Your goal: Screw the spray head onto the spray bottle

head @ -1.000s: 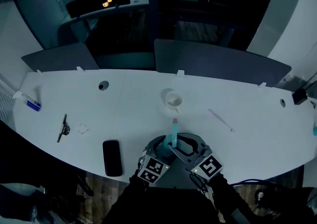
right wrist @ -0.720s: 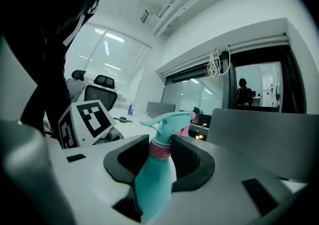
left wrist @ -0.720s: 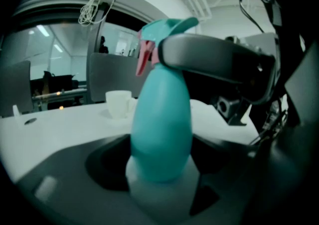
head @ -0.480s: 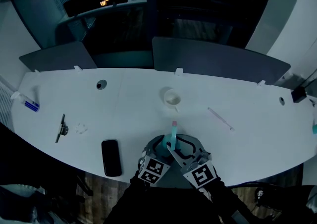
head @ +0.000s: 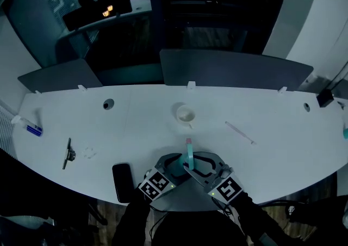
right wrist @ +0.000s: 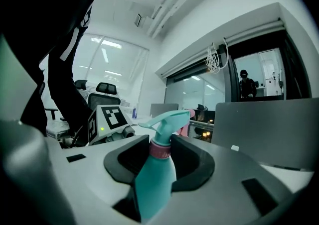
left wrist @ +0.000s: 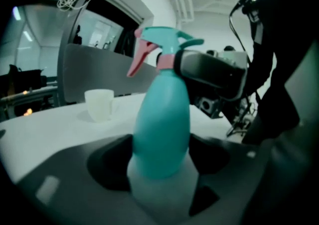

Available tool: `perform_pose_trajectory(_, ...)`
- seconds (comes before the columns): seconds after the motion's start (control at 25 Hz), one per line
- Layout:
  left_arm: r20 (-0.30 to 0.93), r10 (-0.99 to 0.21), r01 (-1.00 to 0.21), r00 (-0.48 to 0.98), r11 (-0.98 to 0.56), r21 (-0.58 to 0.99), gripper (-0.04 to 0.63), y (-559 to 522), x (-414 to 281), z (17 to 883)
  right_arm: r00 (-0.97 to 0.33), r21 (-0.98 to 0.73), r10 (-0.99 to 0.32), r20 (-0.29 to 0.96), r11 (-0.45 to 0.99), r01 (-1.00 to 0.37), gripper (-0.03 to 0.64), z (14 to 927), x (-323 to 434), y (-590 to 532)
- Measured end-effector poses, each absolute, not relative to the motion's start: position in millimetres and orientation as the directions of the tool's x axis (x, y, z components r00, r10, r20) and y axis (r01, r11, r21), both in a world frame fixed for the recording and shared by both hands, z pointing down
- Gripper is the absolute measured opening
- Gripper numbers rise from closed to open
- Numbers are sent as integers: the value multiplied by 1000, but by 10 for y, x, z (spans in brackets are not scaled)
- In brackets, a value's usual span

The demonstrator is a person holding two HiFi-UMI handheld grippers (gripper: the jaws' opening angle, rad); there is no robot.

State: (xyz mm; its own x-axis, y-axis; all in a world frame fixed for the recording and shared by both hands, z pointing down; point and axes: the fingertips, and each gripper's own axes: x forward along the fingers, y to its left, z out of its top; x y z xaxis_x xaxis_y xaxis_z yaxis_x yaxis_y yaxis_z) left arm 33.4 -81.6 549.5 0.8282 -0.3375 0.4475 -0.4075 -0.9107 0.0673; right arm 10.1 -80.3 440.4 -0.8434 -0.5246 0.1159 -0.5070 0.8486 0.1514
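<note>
Fingers clamped on the spray bottle (left wrist: 162,129), the left gripper (head: 175,164) has twisted slightly against the right gripper (head: 203,165) clamping the spray head (right wrist: 167,122): tightening seems underway.

Left claw (left wrist: 160,171), jaws just tightened, grips the spray bottle (left wrist: 162,124); right claw (right wrist: 159,162) clamps the spray head (right wrist: 167,122).

The left claw (left wrist: 160,169) has just been closing slightly on the spray bottle (left wrist: 162,124) between its jaws, and its marker cube (head: 155,185) now sits further left, nearer the phone (head: 123,180).
</note>
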Motion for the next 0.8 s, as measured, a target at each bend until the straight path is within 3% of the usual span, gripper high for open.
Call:
perform_pose_trajectory(0.12,402,-490,-554,773,-831,53,357,-848,319,5472,-816,149,-566,114,822,-549,143,4410,108,-821)
perform_pose_trajectory(0.24,385,-686,-753,617,-656,38,355,-859,258,5472,-790,153,-603,113,796,-586,141,4412,70,-817)
perform_pose_trajectory(0.36,392,-775,-851,496,-524,42,356,-845,230,5489,-792,154,-600,107,797,-583,143,4399,40,-804)
perform_pose_trajectory(0.52,358,-688,-757,631,-647,90,376,-788,225,5426,-819,146,-561,121,826,-544,143,4414,36,-799)
perform_pose_trajectory(0.68,432,-444,-515,785,-856,55,399,-796,210,5503,-852,144,-507,133,860,-489,143,4406,10,-796)
perform_pose_trajectory(0.8,459,-403,-458,792,-889,10,350,-821,225,5529,-858,159,-492,149,868,-470,143,4425,16,-809)
